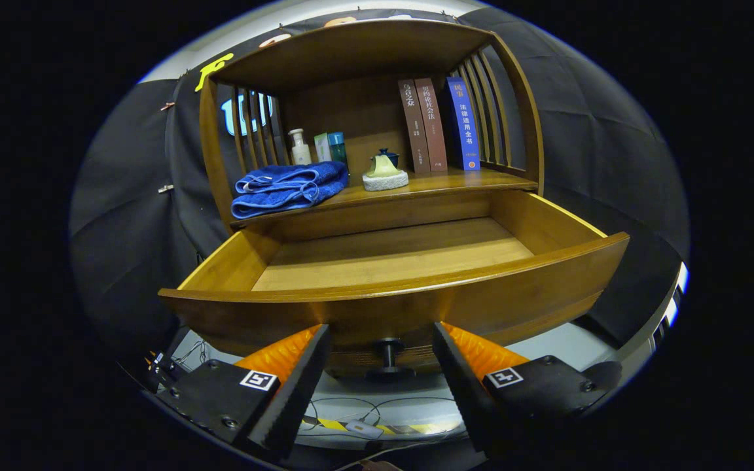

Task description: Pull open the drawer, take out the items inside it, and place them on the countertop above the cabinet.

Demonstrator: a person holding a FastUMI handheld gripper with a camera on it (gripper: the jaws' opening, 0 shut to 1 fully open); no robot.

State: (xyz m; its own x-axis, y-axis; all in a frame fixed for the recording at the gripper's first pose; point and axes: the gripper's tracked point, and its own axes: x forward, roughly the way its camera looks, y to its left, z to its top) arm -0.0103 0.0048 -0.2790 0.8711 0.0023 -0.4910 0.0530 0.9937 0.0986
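— Wooden drawer (416,261) stands pulled out, and we see only its bare floor.
— Our gripper (381,340)?
— Fingers apart, the knob (388,350) between them, neither touching it.
— On the countertop (429,183)?
— We see a blue towel (285,188), bottles (300,147), a small pot (385,171) and books (439,124).

Countertop (429,184): towel (287,186), bottles (300,148), books (439,124).

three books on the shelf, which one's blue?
The blue book, at the slatted-side end of the row; the two brown books stand beside it. Gripper is open, fingers flanking the drawer knob.
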